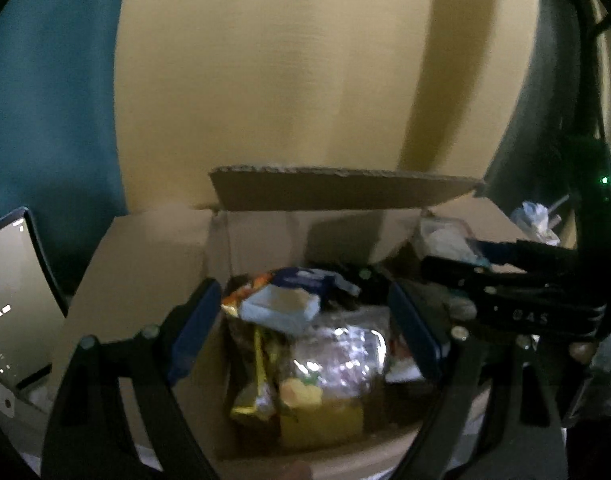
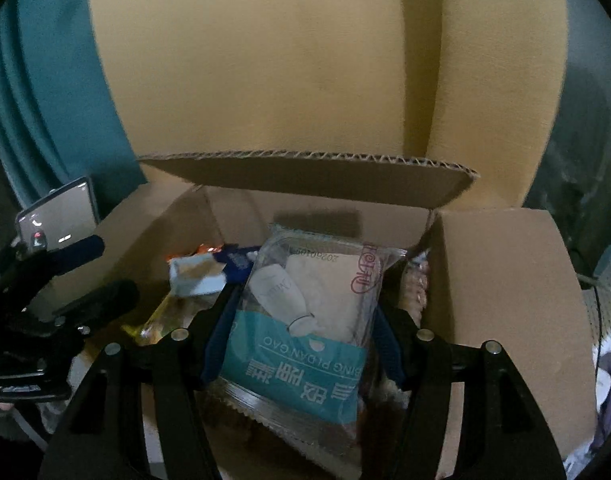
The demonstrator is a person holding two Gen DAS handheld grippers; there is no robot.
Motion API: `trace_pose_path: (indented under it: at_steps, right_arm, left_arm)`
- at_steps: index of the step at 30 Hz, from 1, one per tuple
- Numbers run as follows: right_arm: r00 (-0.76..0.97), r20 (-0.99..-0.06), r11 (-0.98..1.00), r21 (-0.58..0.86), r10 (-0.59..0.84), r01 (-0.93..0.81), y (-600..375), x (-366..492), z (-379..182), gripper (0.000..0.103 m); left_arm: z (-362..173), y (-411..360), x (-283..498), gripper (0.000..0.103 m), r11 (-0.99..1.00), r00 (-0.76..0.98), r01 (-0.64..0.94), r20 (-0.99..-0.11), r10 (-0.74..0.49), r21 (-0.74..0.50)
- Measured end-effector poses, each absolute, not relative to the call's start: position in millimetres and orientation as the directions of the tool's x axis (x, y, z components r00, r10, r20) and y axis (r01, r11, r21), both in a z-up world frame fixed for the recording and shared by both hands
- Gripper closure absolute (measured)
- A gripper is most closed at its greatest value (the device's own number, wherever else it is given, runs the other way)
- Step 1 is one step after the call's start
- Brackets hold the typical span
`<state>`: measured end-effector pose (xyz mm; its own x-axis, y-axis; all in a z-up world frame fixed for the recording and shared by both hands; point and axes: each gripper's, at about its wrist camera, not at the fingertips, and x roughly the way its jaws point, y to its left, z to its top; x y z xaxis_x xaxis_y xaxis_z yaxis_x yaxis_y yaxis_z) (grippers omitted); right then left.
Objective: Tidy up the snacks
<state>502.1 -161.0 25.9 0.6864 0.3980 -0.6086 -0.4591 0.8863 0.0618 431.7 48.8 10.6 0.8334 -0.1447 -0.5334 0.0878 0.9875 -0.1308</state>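
Now, right gripper (image 2: pixel 301 344): its 2 fingers are closed on the teal snack packet (image 2: pixel 305 328), low in the centre of the right wrist frame; the packet hangs over the open cardboard box (image 2: pixel 501 304)
Left gripper (image 1: pixel 305 328): its fingers stand wide apart and hold nothing; it hovers above the snacks in the box (image 1: pixel 305 344), centre bottom of the left wrist frame
Risk 1: the film of the packet looks smooth; I judge it may slip from the fingers if the hold is only on the edge
Risk 2: the rear flap (image 2: pixel 305 176) leans over the opening; the packet may catch on it
Risk 3: the pile is loose and high; the pale blue packet (image 1: pixel 281 308) on top may slide off
Risk 4: both grippers are near over 1 box; they may knock each other
Phone (image 2: pixel 61 216): at left edge, beside the box; a wide swing may hit it
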Motion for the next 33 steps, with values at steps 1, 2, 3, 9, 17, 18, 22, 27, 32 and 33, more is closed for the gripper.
trace_pose_path:
  at_steps: [1,2,3,9,17,18,22,27,32,33]
  right_arm:
    - [0.684,-0.616,0.889,0.06,0.39,-0.454,-159.1,509.9,26.0,0.037]
    - [0.681,-0.623,0.891,0.061,0.386,-0.449,-157.5,515.9,26.2,0.037]
    - [0.676,-0.635,0.897,0.063,0.375,-0.438,-156.1,523.8,25.3,0.037]
    - [0.673,-0.66,0.917,0.064,0.334,-0.393,-152.2,547.8,23.1,0.026]
    - [0.687,-0.647,0.921,0.062,0.331,-0.384,-156.2,536.9,23.1,0.024]
    - [0.689,-0.647,0.922,0.06,0.328,-0.383,-156.3,535.0,23.2,0.024]
    - [0.685,-0.65,0.92,0.054,0.328,-0.388,-156.5,524.2,22.3,0.024]
    - [0.689,-0.647,0.916,0.038,0.327,-0.4,-158.5,502.7,21.3,0.024]
    - [0.699,-0.633,0.914,0.034,0.333,-0.405,-163.4,476.2,26.2,0.024]
    - [0.703,-0.629,0.913,0.027,0.332,-0.406,-163.9,470.4,27.6,0.024]
  left_arm:
    - [9.8,51.2,435.4,0.016,0.987,0.831,0.081,-0.537,-0.142,-0.136]
    - [8.8,53.6,438.3,0.016,0.987,0.829,0.077,-0.541,-0.143,-0.143]
    - [7.5,55.8,439.8,0.016,0.986,0.827,0.073,-0.543,-0.144,-0.149]
    - [-0.9,62.8,447.0,0.016,0.987,0.811,0.051,-0.57,-0.13,-0.154]
    - [3.9,62.3,440.4,0.008,0.987,0.816,0.055,-0.562,-0.132,-0.152]
    - [4.6,61.6,440.0,0.008,0.987,0.817,0.056,-0.561,-0.132,-0.15]
    - [10.7,59.1,427.7,0.007,0.987,0.825,0.06,-0.549,-0.132,-0.147]
    - [16.6,54.4,408.4,0.007,0.988,0.831,0.071,-0.541,-0.133,-0.134]
    - [21.7,49.7,382.4,0.007,0.994,0.843,0.048,-0.53,-0.091,-0.095]
    - [22.4,49.6,378.7,0.007,0.994,0.844,0.047,-0.529,-0.09,-0.094]
